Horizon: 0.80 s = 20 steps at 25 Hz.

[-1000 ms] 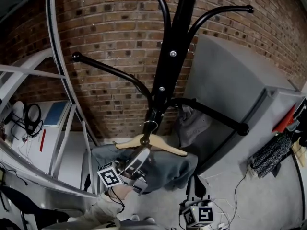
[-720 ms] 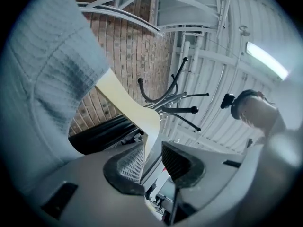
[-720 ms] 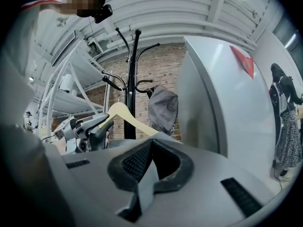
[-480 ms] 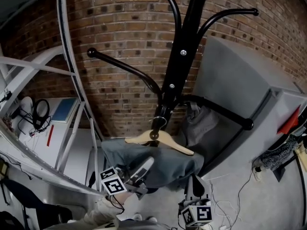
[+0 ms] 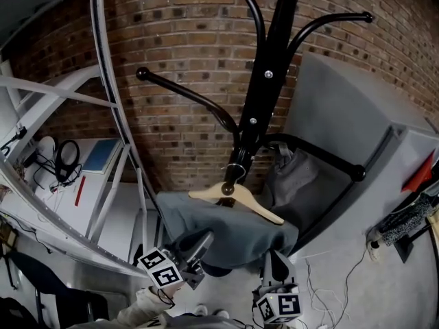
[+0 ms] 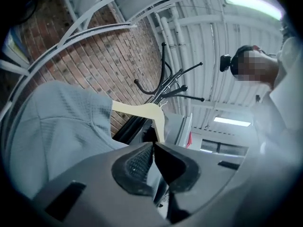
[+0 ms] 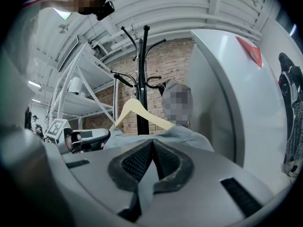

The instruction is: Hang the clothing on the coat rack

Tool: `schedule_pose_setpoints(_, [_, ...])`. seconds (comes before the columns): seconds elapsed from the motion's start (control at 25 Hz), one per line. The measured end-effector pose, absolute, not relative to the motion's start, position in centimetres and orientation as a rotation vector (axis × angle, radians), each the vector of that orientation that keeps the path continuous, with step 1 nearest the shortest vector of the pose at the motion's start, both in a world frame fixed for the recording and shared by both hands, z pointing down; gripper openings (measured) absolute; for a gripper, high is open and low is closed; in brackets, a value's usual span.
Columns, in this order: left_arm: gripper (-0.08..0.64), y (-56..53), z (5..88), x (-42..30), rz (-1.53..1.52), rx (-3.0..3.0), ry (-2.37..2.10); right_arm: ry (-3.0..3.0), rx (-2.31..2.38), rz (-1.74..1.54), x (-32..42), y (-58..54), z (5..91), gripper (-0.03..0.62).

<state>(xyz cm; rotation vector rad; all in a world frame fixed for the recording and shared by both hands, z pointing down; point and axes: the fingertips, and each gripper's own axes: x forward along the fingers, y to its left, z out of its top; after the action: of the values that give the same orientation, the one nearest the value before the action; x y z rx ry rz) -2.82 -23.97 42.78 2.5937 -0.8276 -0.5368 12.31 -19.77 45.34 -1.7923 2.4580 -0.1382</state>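
Black coat rack [image 5: 269,74] has a wooden hanger [image 5: 257,209] hooked on it, grey clothing [image 5: 226,235] draped over that. Concrete floor [image 5: 363,279] has white cables [image 5: 312,279] lying around.

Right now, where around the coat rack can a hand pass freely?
Free: above the long hook, between the white shelf frame and the pole. Also over the lower hook, beside the grey cabinet. Crowded: under the pole, where hanger and grey garment hang.
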Motion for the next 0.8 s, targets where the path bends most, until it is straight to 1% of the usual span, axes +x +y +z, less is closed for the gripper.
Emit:
schedule_pose_setpoints(0.32, [0.008, -23.4, 44.6, -5.5, -0.339, 2.649, -1.125, 2.502, -1.748, -0.153, 11.3, -19.6, 45.8, 0.021])
schedule_pose_setpoints(0.48, [0.008, -23.7, 45.2, -6.8, -0.226, 2.686, -1.348, 2.547, -1.699, -0.114, 10.3, -19.5, 45.1, 0.021])
schedule_pose_setpoints(0.8, [0.008, -23.5, 45.4, -7.9, -0.166, 2.689, -1.542, 2.586, -1.652, -0.08, 9.3, -19.5, 44.2, 0.021])
